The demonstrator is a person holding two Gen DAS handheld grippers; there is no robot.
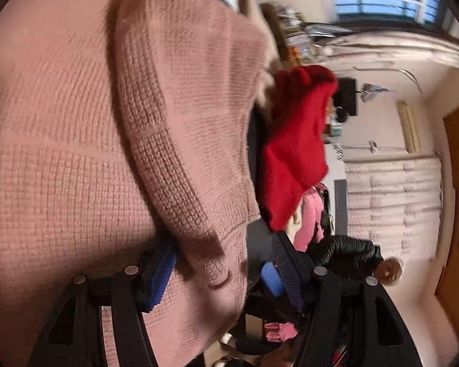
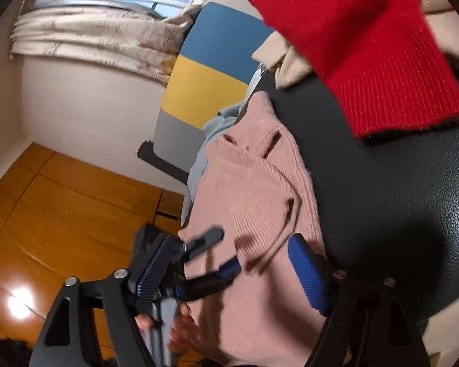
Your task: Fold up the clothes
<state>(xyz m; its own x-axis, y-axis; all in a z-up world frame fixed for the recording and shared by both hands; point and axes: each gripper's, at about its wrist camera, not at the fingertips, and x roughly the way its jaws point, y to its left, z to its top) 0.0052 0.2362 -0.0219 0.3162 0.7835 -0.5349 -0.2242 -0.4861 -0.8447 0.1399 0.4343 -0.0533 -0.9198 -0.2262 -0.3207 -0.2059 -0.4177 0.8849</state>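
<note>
Pink knit sweater (image 1: 76, 153), ribbed and rumpled, lies between both parted tongs.

Both wrist views look closely along their fingers, sharing the pink sweater (image 1: 76, 153) and red garment (image 2: 367, 46).

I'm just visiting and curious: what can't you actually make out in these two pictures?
- Pink sweater: left wrist view, too close, outline cut off by the frame.
- Red sweater: right wrist view, top cut off by the edge.
- Beige garment: mostly hidden under the red sweater.
- Shelf clutter: left wrist view, blurred and small.
</note>
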